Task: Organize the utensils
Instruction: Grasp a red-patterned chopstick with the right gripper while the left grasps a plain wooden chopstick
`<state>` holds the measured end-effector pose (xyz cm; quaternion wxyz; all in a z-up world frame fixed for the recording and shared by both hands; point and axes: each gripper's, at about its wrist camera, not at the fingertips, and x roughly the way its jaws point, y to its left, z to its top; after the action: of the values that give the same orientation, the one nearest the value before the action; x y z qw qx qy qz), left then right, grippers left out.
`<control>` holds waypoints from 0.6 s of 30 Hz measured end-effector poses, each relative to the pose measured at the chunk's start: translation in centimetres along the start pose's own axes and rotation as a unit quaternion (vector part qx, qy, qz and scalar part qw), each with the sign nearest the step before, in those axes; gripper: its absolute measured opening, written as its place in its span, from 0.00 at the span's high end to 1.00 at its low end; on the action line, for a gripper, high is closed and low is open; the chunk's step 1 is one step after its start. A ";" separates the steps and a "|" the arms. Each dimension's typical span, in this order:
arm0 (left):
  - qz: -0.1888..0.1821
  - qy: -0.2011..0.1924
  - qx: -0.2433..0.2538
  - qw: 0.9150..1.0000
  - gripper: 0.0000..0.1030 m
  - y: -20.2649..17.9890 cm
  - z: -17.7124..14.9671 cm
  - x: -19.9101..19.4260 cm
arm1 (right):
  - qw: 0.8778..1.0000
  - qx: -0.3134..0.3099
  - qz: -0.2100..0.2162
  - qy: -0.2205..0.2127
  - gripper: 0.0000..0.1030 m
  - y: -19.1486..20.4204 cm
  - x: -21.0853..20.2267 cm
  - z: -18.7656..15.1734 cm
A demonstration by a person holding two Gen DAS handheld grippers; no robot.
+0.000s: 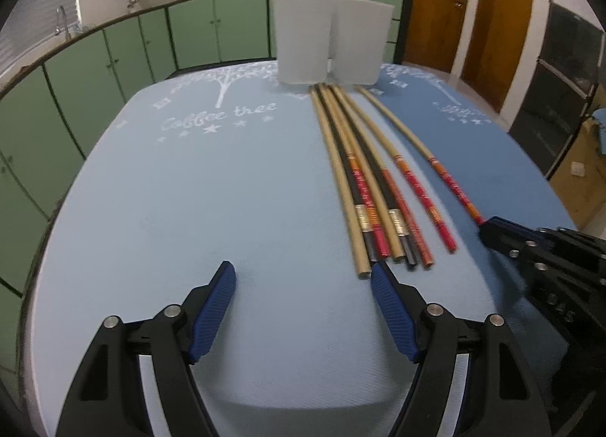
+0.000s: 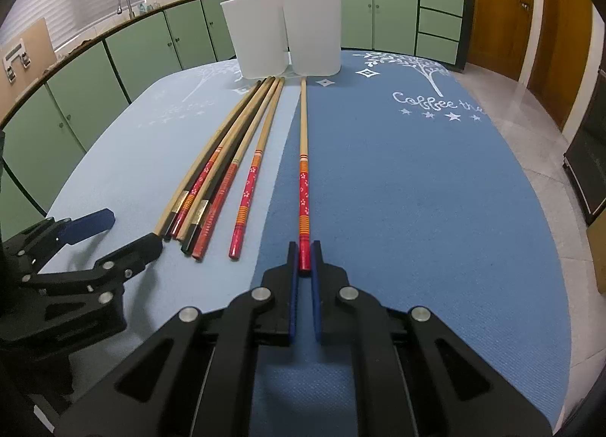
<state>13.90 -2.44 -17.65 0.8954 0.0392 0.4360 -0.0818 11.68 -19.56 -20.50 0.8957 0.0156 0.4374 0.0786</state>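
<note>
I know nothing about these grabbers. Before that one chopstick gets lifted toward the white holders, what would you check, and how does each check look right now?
1. Right gripper closed around the red end of the lone chopstick: ok.
2. Chopstick apart from the chopstick bundle: ok.
3. Left gripper open, holding nothing: ok.
4. Left gripper's finger close to the bundle's ends: not ok.
5. White holders upright at the mat's far end: ok.
6. Room inside the holders: cannot tell.
</note>
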 end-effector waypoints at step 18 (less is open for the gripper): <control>0.015 -0.005 -0.021 1.000 0.51 0.9 1.0 0.5 | 1.000 -0.008 0.013 0.001 0.94 -0.2 0.3 0.1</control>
<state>15.15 -1.76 -17.38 0.8993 0.0269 0.4325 -0.0592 11.97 -19.75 -20.69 0.8943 0.0135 0.4373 0.0935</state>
